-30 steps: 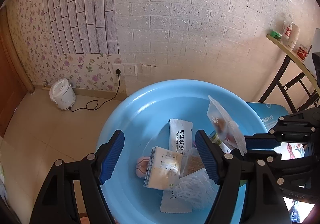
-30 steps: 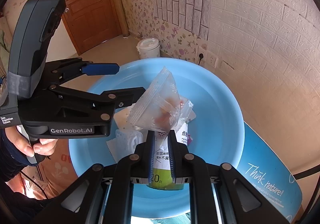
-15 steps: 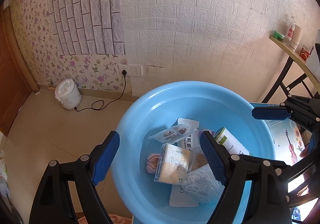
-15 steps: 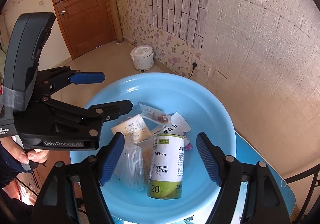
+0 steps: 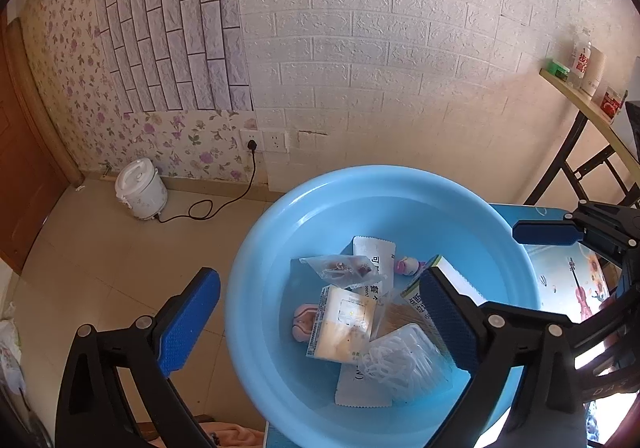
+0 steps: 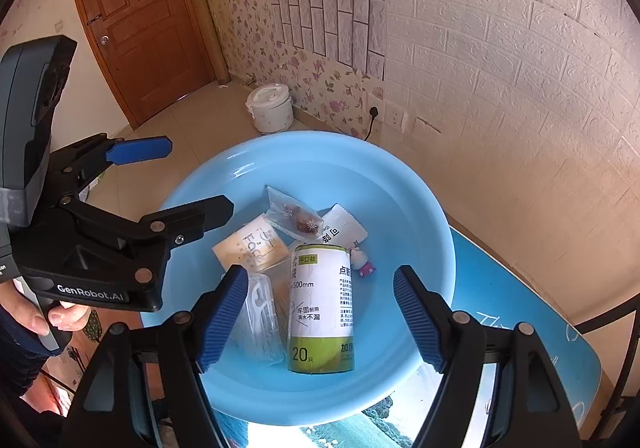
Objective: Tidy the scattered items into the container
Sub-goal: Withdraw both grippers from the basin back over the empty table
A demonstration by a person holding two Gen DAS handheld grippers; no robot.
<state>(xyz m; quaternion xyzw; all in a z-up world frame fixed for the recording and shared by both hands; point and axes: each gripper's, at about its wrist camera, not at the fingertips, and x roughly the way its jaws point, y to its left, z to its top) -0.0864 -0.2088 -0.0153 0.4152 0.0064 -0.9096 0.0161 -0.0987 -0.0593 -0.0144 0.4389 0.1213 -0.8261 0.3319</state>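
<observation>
Inside blue basin (image 6: pixel 420 183): green-and-white bag roll (image 6: pixel 322 308) lies near middle, floss-pick pack (image 6: pixel 260 322) touching its left side, beige packet (image 6: pixel 250 248) and clear snack pouch (image 6: pixel 294 217) beyond roll, white sachet (image 6: pixel 344 230) and small pink toy (image 6: pixel 362 262) toward far right of roll.

Right gripper (image 6: pixel 320 322) above roll, jaws opening, nothing pinched.

Left gripper (image 5: pixel 316 322) over basin's near-left rim, jaws opening, empty.

Step judged: release done. Advice: lift both grippers straight up clear of rim, avoid snagging pouch, then check blue table (image 6: pixel 520 304) beside basin for leftovers.
</observation>
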